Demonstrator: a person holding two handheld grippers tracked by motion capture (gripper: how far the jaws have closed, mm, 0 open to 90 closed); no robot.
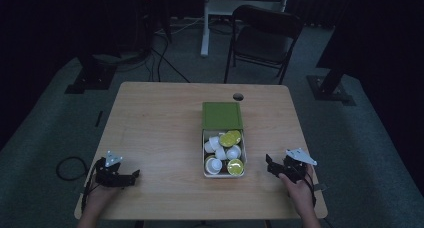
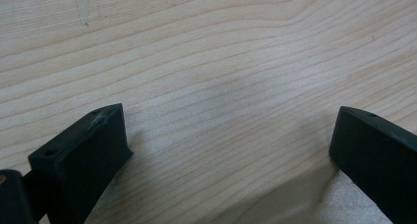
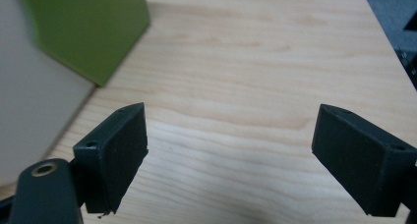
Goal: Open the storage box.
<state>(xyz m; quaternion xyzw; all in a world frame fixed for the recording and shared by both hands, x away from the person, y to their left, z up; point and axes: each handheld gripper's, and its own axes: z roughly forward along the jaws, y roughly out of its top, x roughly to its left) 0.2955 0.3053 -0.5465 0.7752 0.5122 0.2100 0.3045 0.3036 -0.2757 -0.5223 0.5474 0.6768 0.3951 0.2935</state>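
**Both grippers released, flanking the capsule box**

High view: wooden table (image 1: 160, 123) fills the middle of the frame. An open white box (image 1: 223, 175) sits right of centre, its green lid (image 1: 222, 115) folded back toward the upper frame. Inside lie coffee capsules (image 1: 223, 151), some white, some with yellow-green tops, loosely piled.

Left gripper (image 1: 131, 176): lower left of the high view, low over the table's near edge, well apart from the box. Its own view shows both black jaws spread wide with bare wood grain between them. Released, nothing held.

Right gripper (image 1: 270, 163): lower right of the high view, just beside the box's right wall, jaws pointing toward it. In its own view the jaws stand wide apart over bare wood, empty; the white box wall (image 3: 34, 96) and green lid (image 3: 93, 27) sit at the upper left, blurred. Contact with the box: none seen.

A black folding chair (image 1: 262, 38) stands beyond the table, top of frame.
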